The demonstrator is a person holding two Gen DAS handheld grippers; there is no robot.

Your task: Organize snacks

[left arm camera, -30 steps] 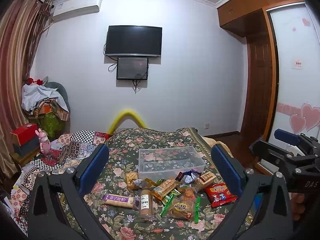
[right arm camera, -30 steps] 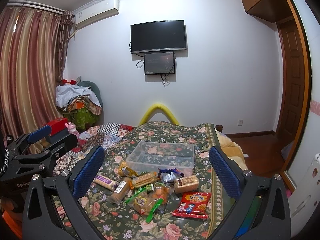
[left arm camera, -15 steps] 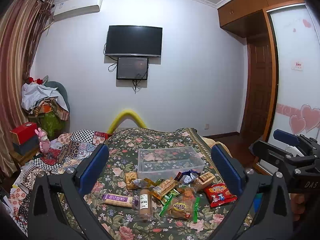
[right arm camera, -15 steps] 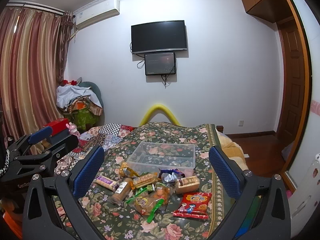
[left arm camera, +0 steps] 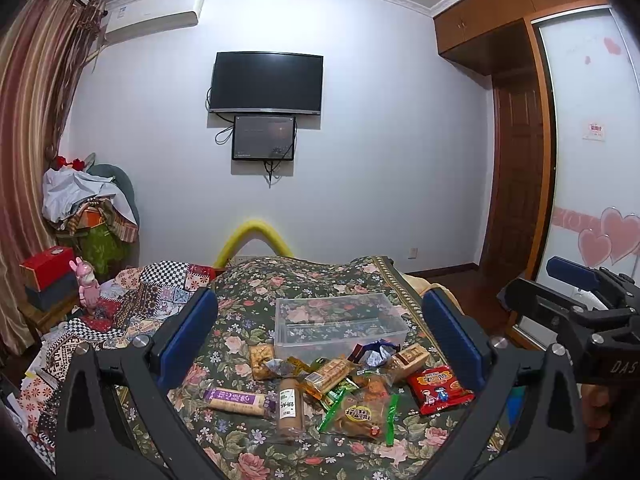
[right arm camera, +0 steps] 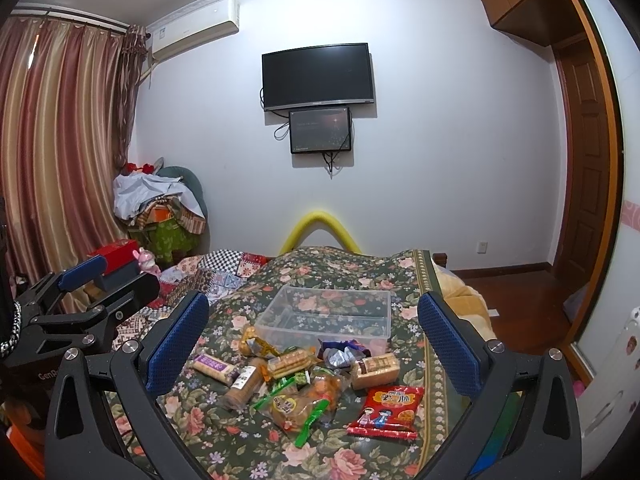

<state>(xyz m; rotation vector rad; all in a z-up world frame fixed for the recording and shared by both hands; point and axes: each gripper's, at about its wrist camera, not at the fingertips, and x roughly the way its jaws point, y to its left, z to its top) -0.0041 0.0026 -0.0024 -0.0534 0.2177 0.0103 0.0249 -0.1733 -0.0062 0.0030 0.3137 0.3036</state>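
Observation:
A clear plastic bin (left arm camera: 340, 320) (right arm camera: 328, 314) stands empty on the floral bedspread (left arm camera: 256, 292). In front of it lies a pile of snack packets: a red packet (left arm camera: 438, 388) (right arm camera: 386, 410), a purple-labelled biscuit pack (left arm camera: 236, 400) (right arm camera: 214, 366), a brown tube (left arm camera: 290, 408) (right arm camera: 242, 386), a green-edged bag (left arm camera: 362, 412) (right arm camera: 296, 406) and several others. My left gripper (left arm camera: 320, 336) is open and empty, held above and short of the pile. My right gripper (right arm camera: 314, 340) is open and empty, likewise above the pile. Each gripper shows at the edge of the other's view.
A patchwork quilt (left arm camera: 132, 304) lies left of the bedspread. A pink toy (left arm camera: 86, 286) and a red box (left arm camera: 46, 266) sit at far left. A yellow foam arch (left arm camera: 254, 236) stands behind the bed. Wardrobe doors (left arm camera: 584, 200) are on the right.
Both views have shifted only slightly; the snacks and the bin have not moved and both grippers stay open.

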